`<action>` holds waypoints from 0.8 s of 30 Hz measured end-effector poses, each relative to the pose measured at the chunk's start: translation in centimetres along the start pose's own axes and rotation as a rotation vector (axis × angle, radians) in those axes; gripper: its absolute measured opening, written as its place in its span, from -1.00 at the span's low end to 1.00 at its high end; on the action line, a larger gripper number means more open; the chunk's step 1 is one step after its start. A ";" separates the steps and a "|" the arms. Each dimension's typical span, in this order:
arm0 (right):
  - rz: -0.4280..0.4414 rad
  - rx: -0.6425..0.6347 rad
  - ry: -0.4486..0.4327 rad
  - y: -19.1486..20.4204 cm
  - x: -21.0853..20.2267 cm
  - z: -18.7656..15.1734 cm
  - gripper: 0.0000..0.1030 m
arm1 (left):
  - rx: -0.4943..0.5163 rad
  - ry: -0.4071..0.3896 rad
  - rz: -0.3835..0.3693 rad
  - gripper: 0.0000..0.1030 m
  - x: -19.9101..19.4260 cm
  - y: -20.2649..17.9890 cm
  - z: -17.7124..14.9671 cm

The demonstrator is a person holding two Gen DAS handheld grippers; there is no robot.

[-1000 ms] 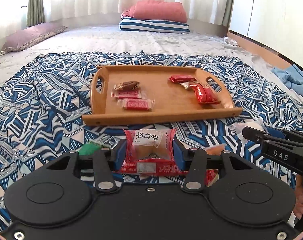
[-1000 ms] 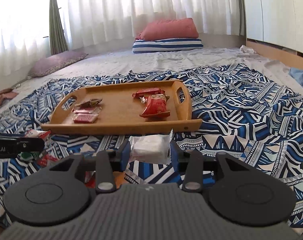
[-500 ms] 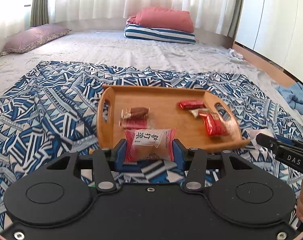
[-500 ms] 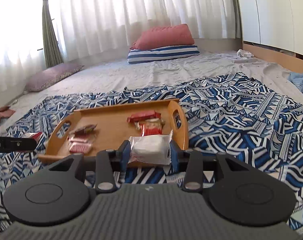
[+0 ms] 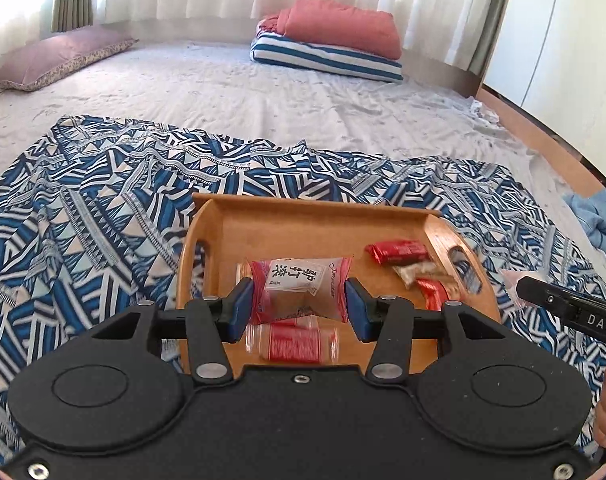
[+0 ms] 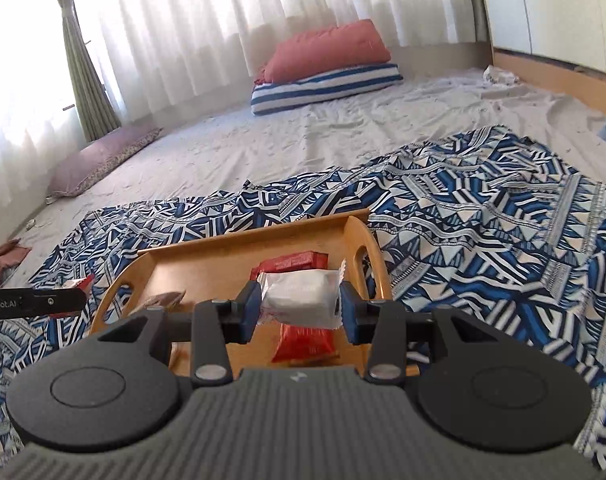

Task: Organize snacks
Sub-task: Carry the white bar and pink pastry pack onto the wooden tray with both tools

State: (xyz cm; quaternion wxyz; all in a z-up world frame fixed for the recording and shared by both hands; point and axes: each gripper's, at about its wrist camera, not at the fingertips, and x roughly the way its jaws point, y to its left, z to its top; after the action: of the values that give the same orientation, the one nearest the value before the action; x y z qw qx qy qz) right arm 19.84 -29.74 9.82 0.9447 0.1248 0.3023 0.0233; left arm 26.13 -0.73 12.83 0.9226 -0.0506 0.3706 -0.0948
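Left wrist view: the left gripper (image 5: pixel 299 306) is clamped on a red-and-clear snack packet (image 5: pixel 299 288) with a white label, held above the left half of the wooden tray (image 5: pixel 303 216). Below it lies another red packet (image 5: pixel 293 344). Right wrist view: the right gripper (image 6: pixel 301 307) pinches a white snack packet (image 6: pixel 301 299) over the tray's right half (image 6: pixel 243 244), above a red pouch (image 6: pixel 305 345). The tray sits on a blue patterned cloth (image 6: pixel 483 232).
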 end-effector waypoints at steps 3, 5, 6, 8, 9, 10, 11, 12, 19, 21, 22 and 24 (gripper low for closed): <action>0.008 0.020 0.034 -0.5 2.0 1.6 -0.12 | -0.012 0.018 0.016 -0.10 2.2 0.3 1.7; 0.011 0.032 0.064 -0.7 3.6 2.5 -0.12 | -0.024 0.036 0.019 -0.10 3.9 0.7 2.8; 0.009 0.035 0.078 -0.7 4.5 3.0 -0.12 | -0.028 0.042 0.023 -0.10 4.7 0.8 3.1; 0.004 0.037 0.102 -0.8 6.3 3.7 -0.12 | -0.027 0.058 0.036 -0.10 6.4 0.8 3.8; 0.003 0.037 0.116 -0.8 7.2 4.1 -0.12 | -0.026 0.062 0.042 -0.10 7.3 0.9 4.0; 0.005 0.036 0.129 -0.7 8.1 4.4 -0.12 | -0.026 0.066 0.048 -0.10 8.1 0.9 4.1; 0.014 0.031 0.144 -0.7 9.1 4.7 -0.13 | -0.026 0.069 0.053 -0.10 8.8 0.9 4.2; 0.029 0.022 0.161 -0.5 10.0 4.9 -0.13 | -0.028 0.073 0.057 -0.09 9.5 0.9 4.2; 0.019 0.005 0.236 0.2 16.6 5.6 -0.13 | -0.002 0.102 0.091 -0.09 14.2 0.9 3.7; 0.022 -0.006 0.247 0.5 18.1 5.7 -0.13 | 0.004 0.101 0.105 -0.09 15.1 1.0 3.7; 0.023 -0.022 0.254 0.7 18.8 5.7 -0.13 | 0.008 0.101 0.109 -0.09 15.6 1.0 3.7; 0.022 -0.063 0.261 1.2 20.0 5.7 -0.13 | 0.010 0.101 0.113 -0.09 16.3 1.2 3.8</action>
State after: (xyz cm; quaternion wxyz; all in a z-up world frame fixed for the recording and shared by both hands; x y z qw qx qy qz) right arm 39.50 -27.40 3.28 0.9006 0.0943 0.4202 0.0593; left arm 40.44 -2.96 4.36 0.9067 -0.0202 0.4187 -0.0466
